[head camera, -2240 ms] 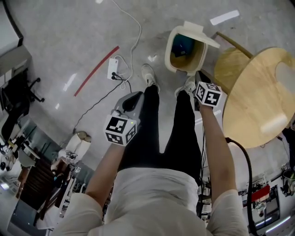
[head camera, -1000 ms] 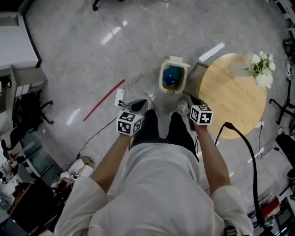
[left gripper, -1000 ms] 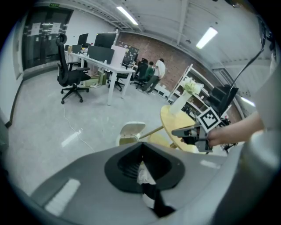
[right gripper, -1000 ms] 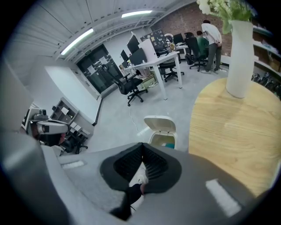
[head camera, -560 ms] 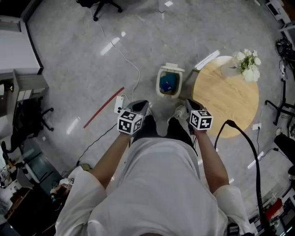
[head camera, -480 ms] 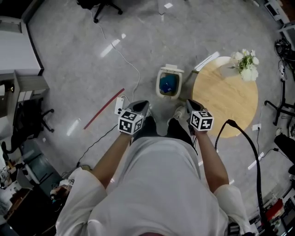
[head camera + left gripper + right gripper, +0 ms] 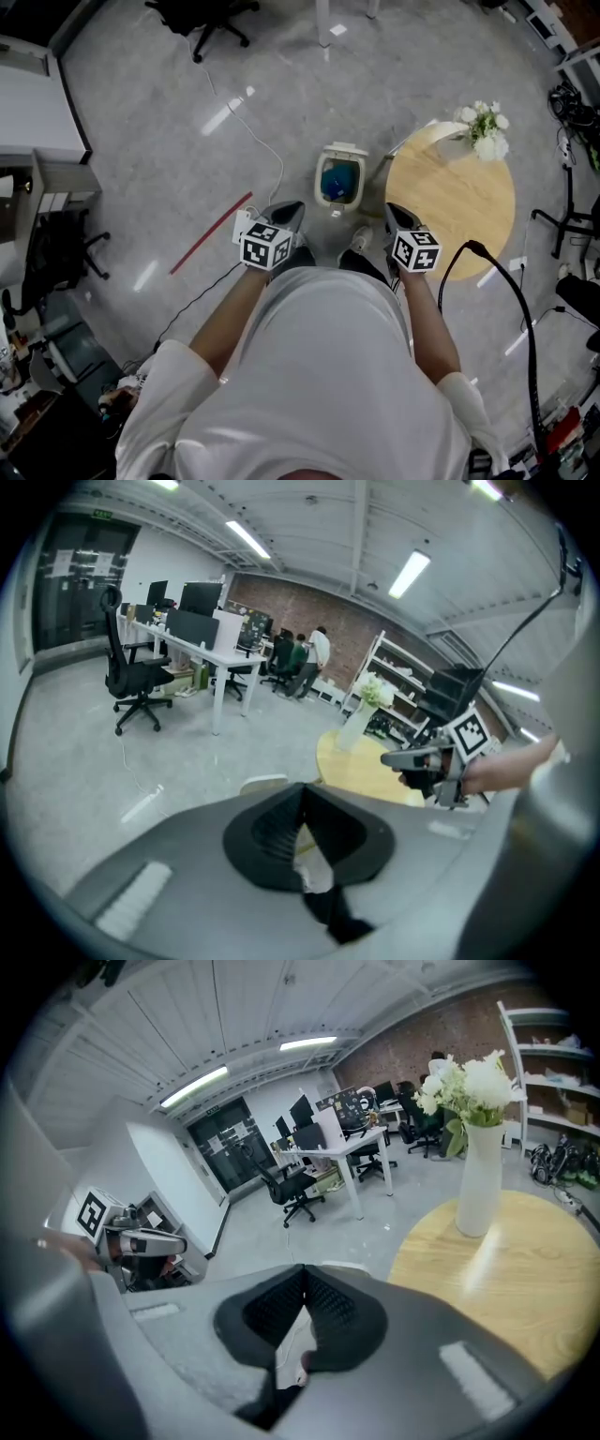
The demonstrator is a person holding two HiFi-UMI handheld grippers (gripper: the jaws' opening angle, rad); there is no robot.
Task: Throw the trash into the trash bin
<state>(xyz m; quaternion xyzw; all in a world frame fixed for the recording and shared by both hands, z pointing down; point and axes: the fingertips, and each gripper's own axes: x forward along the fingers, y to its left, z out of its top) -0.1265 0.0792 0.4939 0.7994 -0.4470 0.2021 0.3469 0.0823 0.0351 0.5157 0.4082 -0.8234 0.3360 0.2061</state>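
White plastic trash bin [image 7: 326,187] sits on the grey floor just ahead of us, lid tipped back. Something blue [image 7: 341,178] lies inside it, too small from the head view to tell what it is. Our own torso blocks most of what's below, so only the toe of one shoe [image 7: 361,239] shows near the bin.

Both grippers are up in front of us, well above the bin. The left gripper [image 7: 289,208] has its pads pressed together at the tips with nothing pinched between them. The right gripper [image 7: 394,211] is the same, jaws closed and empty. Each gripper view has its lower half filled by the gripper's own grey body, so the floor under it is mostly cut off.

Round wooden table [image 7: 450,202] stands right beside the bin, with a vase of white flowers [image 7: 483,127] at its far edge. A red strip [image 7: 211,232] and a white power strip [image 7: 242,223] lie on the floor on our left. A black cable [image 7: 511,300] loops off our right arm.
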